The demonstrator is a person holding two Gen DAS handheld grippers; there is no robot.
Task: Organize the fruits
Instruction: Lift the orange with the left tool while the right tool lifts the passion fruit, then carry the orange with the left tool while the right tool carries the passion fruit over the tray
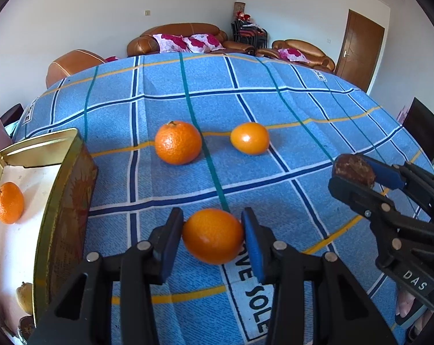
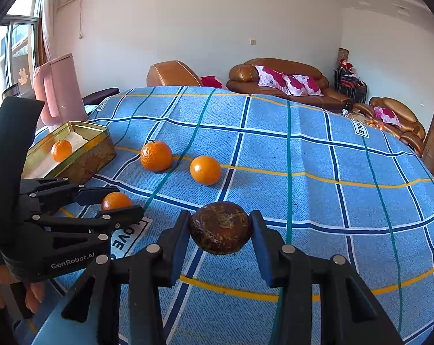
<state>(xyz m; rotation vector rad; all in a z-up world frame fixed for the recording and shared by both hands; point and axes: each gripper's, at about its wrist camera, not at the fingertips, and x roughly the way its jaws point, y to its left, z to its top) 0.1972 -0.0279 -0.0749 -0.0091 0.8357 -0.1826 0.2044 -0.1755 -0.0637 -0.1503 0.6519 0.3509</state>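
Orange fruit [image 1: 212, 235] gripped by L tongs [image 1: 212, 237] – R tongs [image 2: 220, 228] clamp brown rotten fruit [image 2: 220, 227].

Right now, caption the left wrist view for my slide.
Left gripper clamps an orange beside the tin; right gripper holds a rotten fruit.

My work surface is a blue checked woven cloth [image 1: 274, 109]. Gold rectangular metal tin [image 1: 64, 201] at nine o'clock; two round orange tangerines [image 1: 178, 143] [image 1: 250, 138] at twelve.
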